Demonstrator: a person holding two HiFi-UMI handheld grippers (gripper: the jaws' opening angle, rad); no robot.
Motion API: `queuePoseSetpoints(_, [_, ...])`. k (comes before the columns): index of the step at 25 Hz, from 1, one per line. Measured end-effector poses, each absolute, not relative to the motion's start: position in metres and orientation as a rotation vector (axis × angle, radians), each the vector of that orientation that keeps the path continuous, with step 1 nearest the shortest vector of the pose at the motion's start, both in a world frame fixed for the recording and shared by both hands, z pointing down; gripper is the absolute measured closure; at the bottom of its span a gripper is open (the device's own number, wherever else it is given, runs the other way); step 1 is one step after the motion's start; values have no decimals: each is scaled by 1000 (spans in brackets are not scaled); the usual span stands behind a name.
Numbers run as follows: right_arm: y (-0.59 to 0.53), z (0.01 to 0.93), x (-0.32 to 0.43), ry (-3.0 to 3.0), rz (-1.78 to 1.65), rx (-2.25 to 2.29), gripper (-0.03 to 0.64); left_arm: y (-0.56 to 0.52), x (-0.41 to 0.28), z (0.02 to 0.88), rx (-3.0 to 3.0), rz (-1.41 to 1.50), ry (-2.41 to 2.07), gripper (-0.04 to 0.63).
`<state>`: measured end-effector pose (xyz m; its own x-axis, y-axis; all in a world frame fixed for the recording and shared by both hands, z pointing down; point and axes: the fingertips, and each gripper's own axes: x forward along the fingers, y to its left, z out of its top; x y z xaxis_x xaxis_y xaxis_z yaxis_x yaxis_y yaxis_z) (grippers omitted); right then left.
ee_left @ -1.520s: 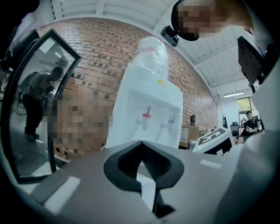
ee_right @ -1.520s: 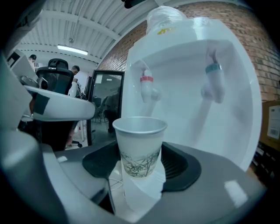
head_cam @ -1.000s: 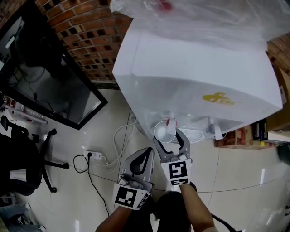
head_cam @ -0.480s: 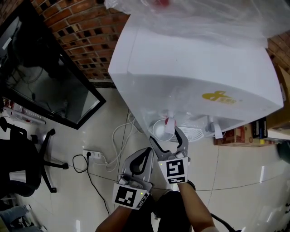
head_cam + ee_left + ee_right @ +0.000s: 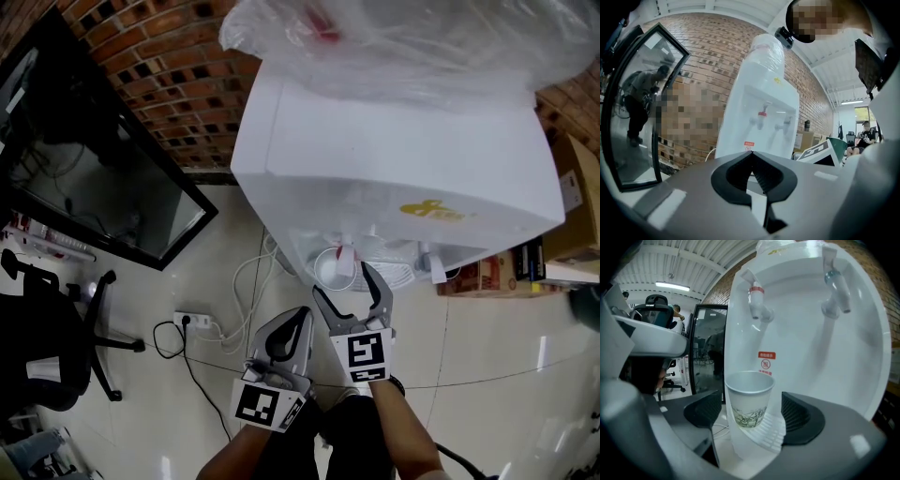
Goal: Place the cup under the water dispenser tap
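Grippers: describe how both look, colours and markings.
The left gripper and right gripper have grey bodies, curved fingers lined in ribbed black, and a white cube with black square markers each. The right gripper's fingers have just been opening, the cup standing between them.

The cup [image 5: 749, 397] stands on the drip tray [image 5: 768, 436] beneath a tap [image 5: 757, 302]. The right gripper [image 5: 341, 279] has its jaws either side of it, not touching.

Grey left gripper [image 5: 304, 313] and right gripper [image 5: 341, 279] bear black-and-white marker cubes [image 5: 367, 354].
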<state>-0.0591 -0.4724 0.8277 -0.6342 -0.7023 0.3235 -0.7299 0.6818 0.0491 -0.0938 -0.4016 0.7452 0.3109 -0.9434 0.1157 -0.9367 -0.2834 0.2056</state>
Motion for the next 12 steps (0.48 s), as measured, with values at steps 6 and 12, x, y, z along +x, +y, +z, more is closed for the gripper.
queuePoseSetpoints(6, [-451,780,-44,-2546,144,1178,225,-396,-85,705,2362,-18,-1666,603])
queuePoseSetpoints(12, [-427,701,-32,-2562,189,1218,236,-385,-77,639,2380,-22,-1630,603])
